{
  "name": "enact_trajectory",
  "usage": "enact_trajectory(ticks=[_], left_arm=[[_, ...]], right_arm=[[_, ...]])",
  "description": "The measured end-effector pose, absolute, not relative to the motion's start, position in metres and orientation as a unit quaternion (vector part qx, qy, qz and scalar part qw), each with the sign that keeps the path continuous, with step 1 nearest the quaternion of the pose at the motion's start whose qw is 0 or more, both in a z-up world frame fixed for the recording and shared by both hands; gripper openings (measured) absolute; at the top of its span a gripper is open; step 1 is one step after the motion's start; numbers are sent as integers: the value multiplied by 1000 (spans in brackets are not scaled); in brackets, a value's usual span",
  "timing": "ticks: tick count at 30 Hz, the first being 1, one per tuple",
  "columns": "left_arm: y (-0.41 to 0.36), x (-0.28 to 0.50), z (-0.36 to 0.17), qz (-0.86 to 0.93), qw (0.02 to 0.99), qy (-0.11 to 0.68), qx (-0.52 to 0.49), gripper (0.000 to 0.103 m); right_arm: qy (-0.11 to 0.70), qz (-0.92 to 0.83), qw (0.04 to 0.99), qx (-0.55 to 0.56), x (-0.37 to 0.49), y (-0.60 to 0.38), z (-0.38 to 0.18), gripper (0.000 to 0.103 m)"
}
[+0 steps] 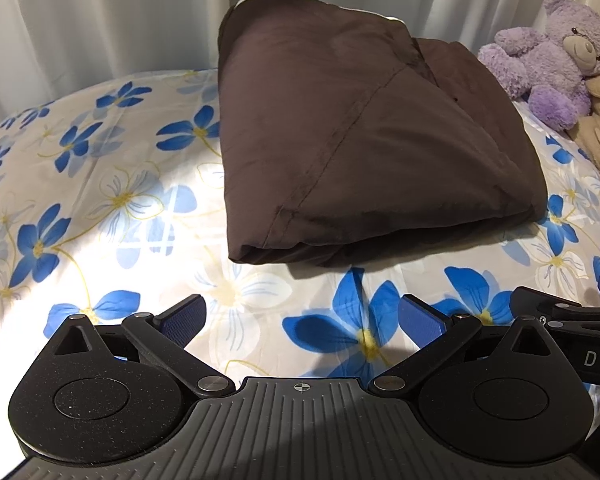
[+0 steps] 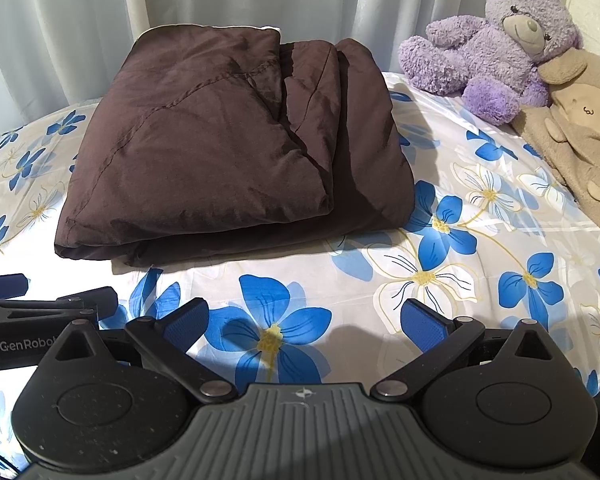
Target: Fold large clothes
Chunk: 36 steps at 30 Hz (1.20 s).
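From the left wrist, the left gripper (image 1: 302,322) gapes wide and empty; the brown garment (image 1: 364,148) lies at twelve o'clock on the floral bedsheet (image 1: 100,200), folded into a bundle.

From the right wrist, the right gripper (image 2: 304,326) likewise spreads empty, garment at eleven o'clock. Folding looks finished; perhaps only a final tidy remains.
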<state>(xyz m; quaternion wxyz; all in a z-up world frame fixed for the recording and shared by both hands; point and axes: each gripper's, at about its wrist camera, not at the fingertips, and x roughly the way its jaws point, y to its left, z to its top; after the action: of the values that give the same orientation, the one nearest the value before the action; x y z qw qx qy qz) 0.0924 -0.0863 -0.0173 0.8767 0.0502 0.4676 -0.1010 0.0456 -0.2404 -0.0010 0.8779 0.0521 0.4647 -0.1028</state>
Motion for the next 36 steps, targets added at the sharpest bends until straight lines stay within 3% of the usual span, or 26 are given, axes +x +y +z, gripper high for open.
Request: enact_trajectory(ticks=[36], left_arm=[[-91,96,-17,-92,884,454,66,103]], right_arm=[[458,-103,881,56,53,-245,0,102]])
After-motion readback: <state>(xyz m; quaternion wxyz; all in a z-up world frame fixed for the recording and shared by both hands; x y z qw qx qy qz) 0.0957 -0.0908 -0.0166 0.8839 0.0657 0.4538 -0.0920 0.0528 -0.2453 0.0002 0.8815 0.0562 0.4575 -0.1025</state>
